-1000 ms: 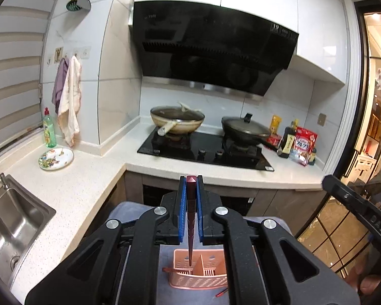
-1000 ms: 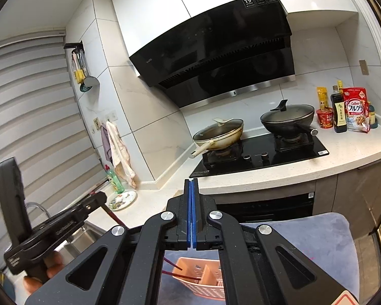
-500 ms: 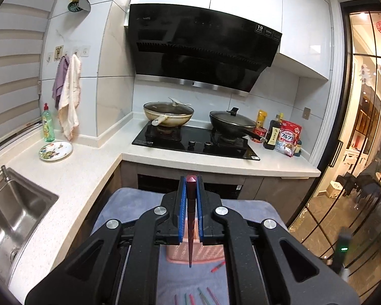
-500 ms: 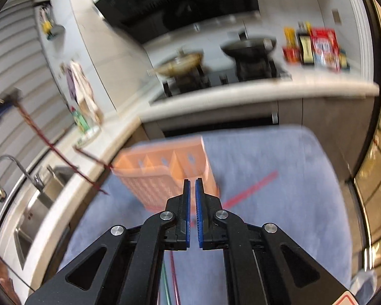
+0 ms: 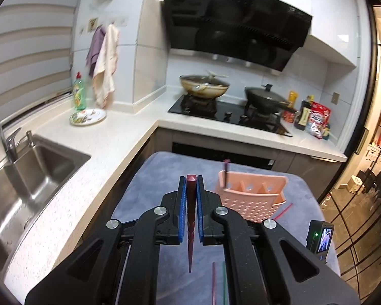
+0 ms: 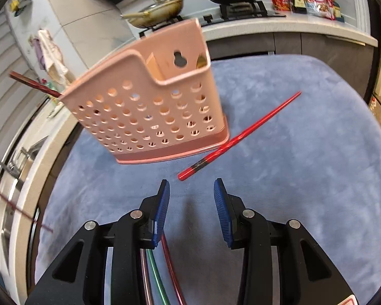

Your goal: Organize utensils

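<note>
Your left gripper [image 5: 190, 193] is pinching a dark red chopstick [image 5: 190, 226] between its blue pads, jaws pressed tight on it, the thick end sticking up past the fingertips and the thin tip hanging down toward you over the blue-grey mat [image 5: 149, 178]. You are aiming that gripper forward and somewhat downward, just left of the pink utensil holder [image 5: 251, 195], which is standing on the mat with one dark chopstick [image 5: 226, 172] already poking out of its left compartment.

Your right gripper [image 6: 191, 190] is pointing steeply down at the mat [image 6: 292, 165], and its jaws have just been opening; they are standing spread with nothing between them. A bright red chopstick [image 6: 238, 137] is lying on the mat just ahead of the fingertips, its thick end nearest the pads and its thin end slanting away to the right, close beside the holder's [image 6: 149, 111] base. More chopsticks, a green one [image 6: 155, 277] and a dark red one [image 6: 170, 267], are lying on the mat under the left finger.
</note>
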### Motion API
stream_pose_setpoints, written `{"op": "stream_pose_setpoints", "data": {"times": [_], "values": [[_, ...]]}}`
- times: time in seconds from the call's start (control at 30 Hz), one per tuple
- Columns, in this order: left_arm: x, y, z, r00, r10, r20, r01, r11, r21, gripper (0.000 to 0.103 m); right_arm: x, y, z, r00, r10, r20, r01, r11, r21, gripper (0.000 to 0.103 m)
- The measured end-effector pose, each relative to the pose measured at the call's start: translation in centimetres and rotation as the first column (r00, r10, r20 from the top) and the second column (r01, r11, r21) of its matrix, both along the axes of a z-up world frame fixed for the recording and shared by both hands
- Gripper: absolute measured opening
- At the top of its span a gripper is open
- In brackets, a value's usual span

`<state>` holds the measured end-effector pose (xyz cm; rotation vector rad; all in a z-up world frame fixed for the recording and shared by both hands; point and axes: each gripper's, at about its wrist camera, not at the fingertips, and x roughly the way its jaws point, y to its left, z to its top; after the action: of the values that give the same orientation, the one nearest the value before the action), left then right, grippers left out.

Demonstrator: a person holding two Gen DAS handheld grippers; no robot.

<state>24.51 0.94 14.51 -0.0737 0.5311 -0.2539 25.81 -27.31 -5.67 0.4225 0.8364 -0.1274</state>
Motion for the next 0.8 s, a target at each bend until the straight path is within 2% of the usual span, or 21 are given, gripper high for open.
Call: {"op": "stream_pose_setpoints", "data": {"times": [0.3,0.57,0.8], "values": [[2.2,1.9,-3.3,0.998,0.061,-0.022,-0.060,0.998,0.031,0.007,3.1,0.5,-2.6,0.988,-0.149,-0.037,0.149,0.989,0.017,0.036],[4.4,2.8,-4.9,0.995,0.102,-0.017,-0.101,0.994,0.051,0.008,4.7,1.1,-3.2,0.976,-0.209,-0.066,0.206,0.977,-0.051,0.034],[5.2,3.8,-4.9,0.992,0.124,-0.035,-0.123,0.992,0.036,0.008,3.4,-0.2,-3.1,0.977,-0.189,-0.103,0.183,0.981,-0.059,0.012]]}}
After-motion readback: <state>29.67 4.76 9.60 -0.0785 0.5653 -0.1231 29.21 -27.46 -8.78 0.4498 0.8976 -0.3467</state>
